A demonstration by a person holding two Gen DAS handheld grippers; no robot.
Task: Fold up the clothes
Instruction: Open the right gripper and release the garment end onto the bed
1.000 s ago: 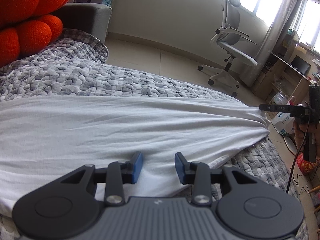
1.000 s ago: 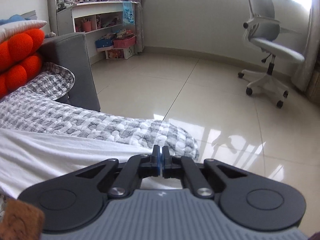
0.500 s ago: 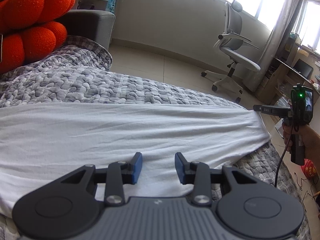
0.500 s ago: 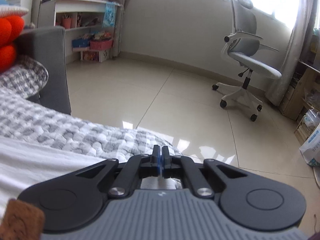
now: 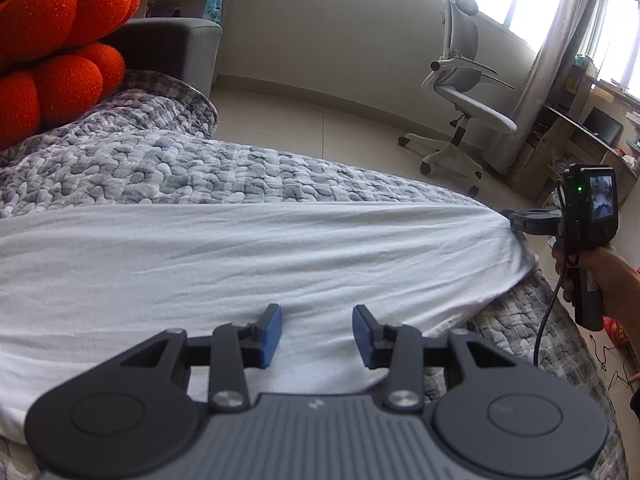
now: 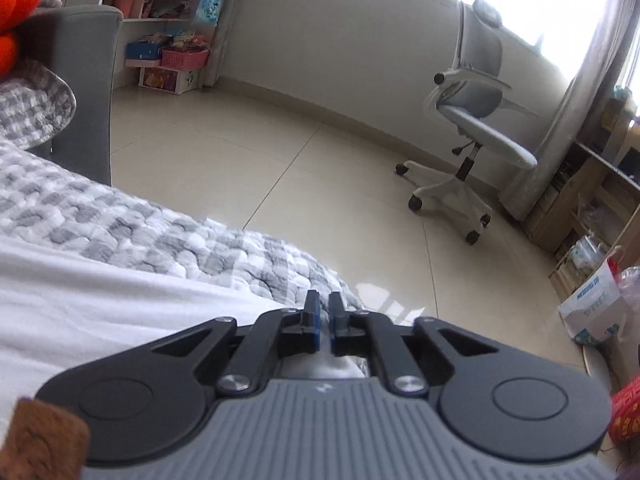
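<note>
**White garment pulled flat across the bed**

Standing here looking at it: the white garment (image 5: 248,256) is laid out long and wide over the grey-and-white quilted blanket (image 5: 168,168) on the bed. It's plain white, soft-looking knit, mostly smooth with shallow creases running lengthwise toward its far end, where the cloth narrows down to a point. I can't tell from here whether it's a shirt or something else, no collar or sleeve is showing.

The left gripper (image 5: 316,336) sits low over the near edge of the cloth, blue-padded fingers (image 5: 270,336) spread well apart, nothing between them. The white fabric lies straight ahead of the fingertips and under them.

The right gripper (image 6: 323,320) is out at the narrow end of the garment, held in the person's hand (image 5: 608,276). Its fingers are nearly together with only a thin gap showing, and white cloth bunches right behind and below them. Whether they're really pinching the fabric, I can't tell; the view is blurry there. In the left wrist view the tip of that gripper meets the pointed corner of the cloth.

Past the fingers of both: beige tiled floor (image 6: 280,168) and a grey office chair (image 5: 460,92) by the window. Off to the left of the left fingers, a bumpy orange cushion (image 5: 52,52) sits against a grey armrest.
</note>
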